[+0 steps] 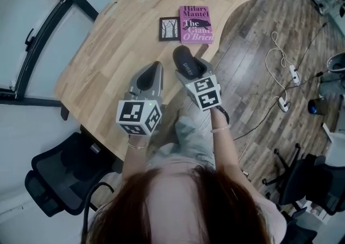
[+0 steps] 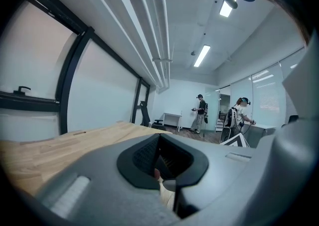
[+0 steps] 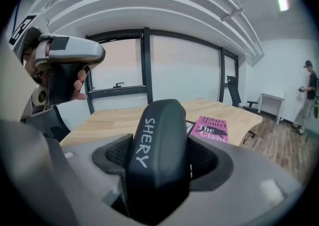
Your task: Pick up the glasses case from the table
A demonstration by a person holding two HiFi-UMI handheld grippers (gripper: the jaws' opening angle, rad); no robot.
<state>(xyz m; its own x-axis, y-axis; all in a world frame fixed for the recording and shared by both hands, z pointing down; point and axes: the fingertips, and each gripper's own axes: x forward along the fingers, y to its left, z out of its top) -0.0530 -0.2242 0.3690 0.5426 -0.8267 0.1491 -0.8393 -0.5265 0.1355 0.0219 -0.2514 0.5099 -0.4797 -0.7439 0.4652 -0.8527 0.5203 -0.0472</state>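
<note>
The glasses case (image 1: 187, 64) is dark, with "SHERY" in white on it. It is held in the air near the table's front edge, and my right gripper (image 1: 191, 69) is shut on it. In the right gripper view the case (image 3: 158, 145) fills the gap between the jaws of the right gripper (image 3: 159, 170). My left gripper (image 1: 152, 73) hovers beside it on the left, over the wooden table (image 1: 113, 49), jaws closed together and holding nothing. The left gripper view shows only its own grey body (image 2: 162, 162) with an empty dark recess.
A pink book (image 1: 196, 23) and a small black-and-white book (image 1: 170, 28) lie on the table beyond the case. A black office chair (image 1: 56, 181) stands at the lower left. Cables and a power strip (image 1: 284, 84) lie on the wood floor at right. Two people (image 2: 201, 113) stand far off.
</note>
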